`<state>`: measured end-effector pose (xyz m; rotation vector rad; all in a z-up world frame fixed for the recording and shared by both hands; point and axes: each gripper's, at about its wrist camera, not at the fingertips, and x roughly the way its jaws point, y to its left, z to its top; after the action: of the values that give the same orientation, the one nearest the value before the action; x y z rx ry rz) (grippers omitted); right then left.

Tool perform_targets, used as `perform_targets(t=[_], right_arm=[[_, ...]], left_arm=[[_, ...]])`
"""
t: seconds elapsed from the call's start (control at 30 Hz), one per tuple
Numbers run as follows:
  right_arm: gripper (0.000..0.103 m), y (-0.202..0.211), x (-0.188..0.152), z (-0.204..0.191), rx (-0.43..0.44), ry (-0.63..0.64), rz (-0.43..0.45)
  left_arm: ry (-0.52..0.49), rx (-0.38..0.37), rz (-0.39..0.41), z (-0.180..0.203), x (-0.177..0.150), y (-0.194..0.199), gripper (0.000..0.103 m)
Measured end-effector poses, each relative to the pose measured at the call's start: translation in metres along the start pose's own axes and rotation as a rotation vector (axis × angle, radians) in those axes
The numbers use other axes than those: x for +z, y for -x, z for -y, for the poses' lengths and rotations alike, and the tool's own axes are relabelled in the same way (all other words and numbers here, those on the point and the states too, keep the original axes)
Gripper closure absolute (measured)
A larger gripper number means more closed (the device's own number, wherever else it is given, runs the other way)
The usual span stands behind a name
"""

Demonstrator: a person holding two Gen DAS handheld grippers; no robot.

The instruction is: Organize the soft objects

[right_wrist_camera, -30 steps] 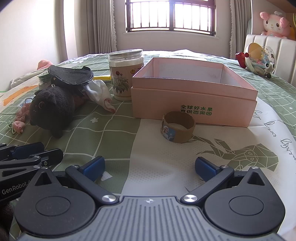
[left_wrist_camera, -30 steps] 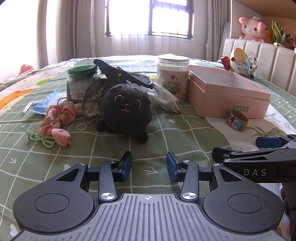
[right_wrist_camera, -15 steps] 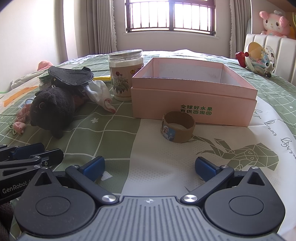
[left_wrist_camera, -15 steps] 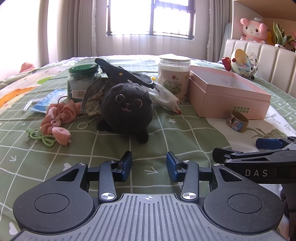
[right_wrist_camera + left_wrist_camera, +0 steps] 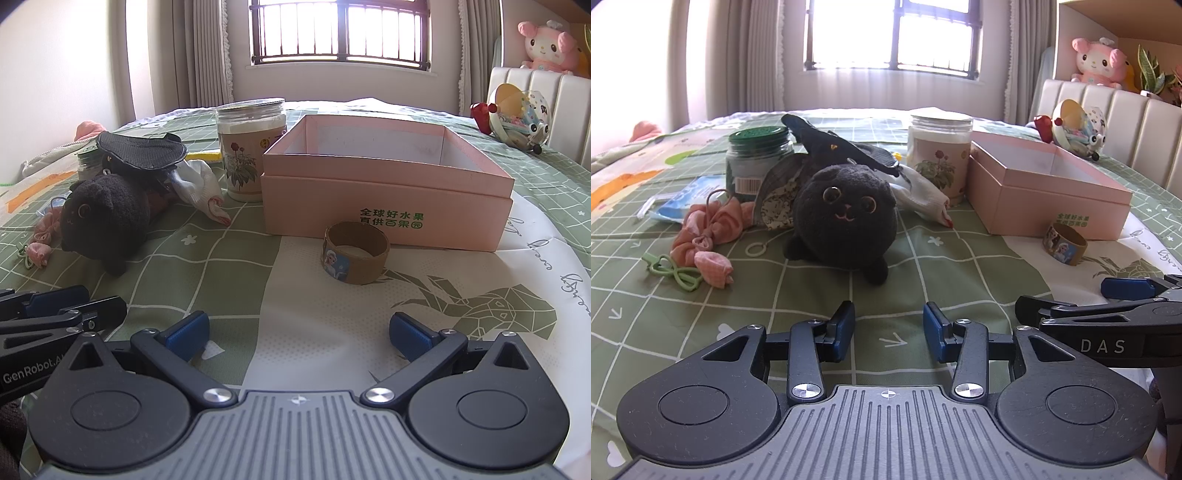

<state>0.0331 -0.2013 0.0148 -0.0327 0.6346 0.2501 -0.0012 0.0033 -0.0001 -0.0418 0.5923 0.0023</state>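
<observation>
A black plush cat (image 5: pixel 846 218) sits on the green bed cover, straight ahead of my left gripper (image 5: pixel 888 332), which is open and empty a short way in front of it. The plush also shows at the left in the right wrist view (image 5: pixel 107 218). A black fabric piece (image 5: pixel 842 149), a white cloth (image 5: pixel 923 195) and a pink scrunchie (image 5: pixel 709 232) lie around it. An open pink box (image 5: pixel 384 184) stands ahead of my right gripper (image 5: pixel 299 332), which is wide open and empty. The box also shows at the right in the left wrist view (image 5: pixel 1045 184).
A tape roll (image 5: pixel 356 253) lies before the box. A flower-print jar (image 5: pixel 940 155) and a green-lidded jar (image 5: pixel 759 162) stand behind the plush. A blue packet (image 5: pixel 687 199) and green hair tie (image 5: pixel 676 273) lie left. A headboard (image 5: pixel 1115 125) with toys is at the right.
The left wrist view has shifted slightly; the plush sits a little lower and nearer. Both grippers stay open and nothing on the bed has moved.
</observation>
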Motion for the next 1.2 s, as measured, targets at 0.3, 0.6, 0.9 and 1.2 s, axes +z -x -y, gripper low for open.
perform_targets(t=[0.3, 0.6, 0.9, 1.2], right_arm=[[0.0, 0.0, 0.0, 0.0, 0.0, 0.0, 0.0], [0.0, -0.001, 0.0, 0.0, 0.0, 0.0, 0.0], [0.0, 0.0, 0.001, 0.0, 0.002, -0.002, 0.0], [0.0, -0.003, 0.018, 0.001, 0.059, 0.032, -0.152]], left_arm=[[0.001, -0.001, -0.001, 0.0, 0.0, 0.0, 0.057], [0.001, 0.0, -0.001, 0.0, 0.0, 0.0, 0.057], [0.002, -0.001, -0.003, 0.0, 0.0, 0.0, 0.057], [0.021, -0.066, -0.093, -0.012, 0.013, -0.002, 0.058]])
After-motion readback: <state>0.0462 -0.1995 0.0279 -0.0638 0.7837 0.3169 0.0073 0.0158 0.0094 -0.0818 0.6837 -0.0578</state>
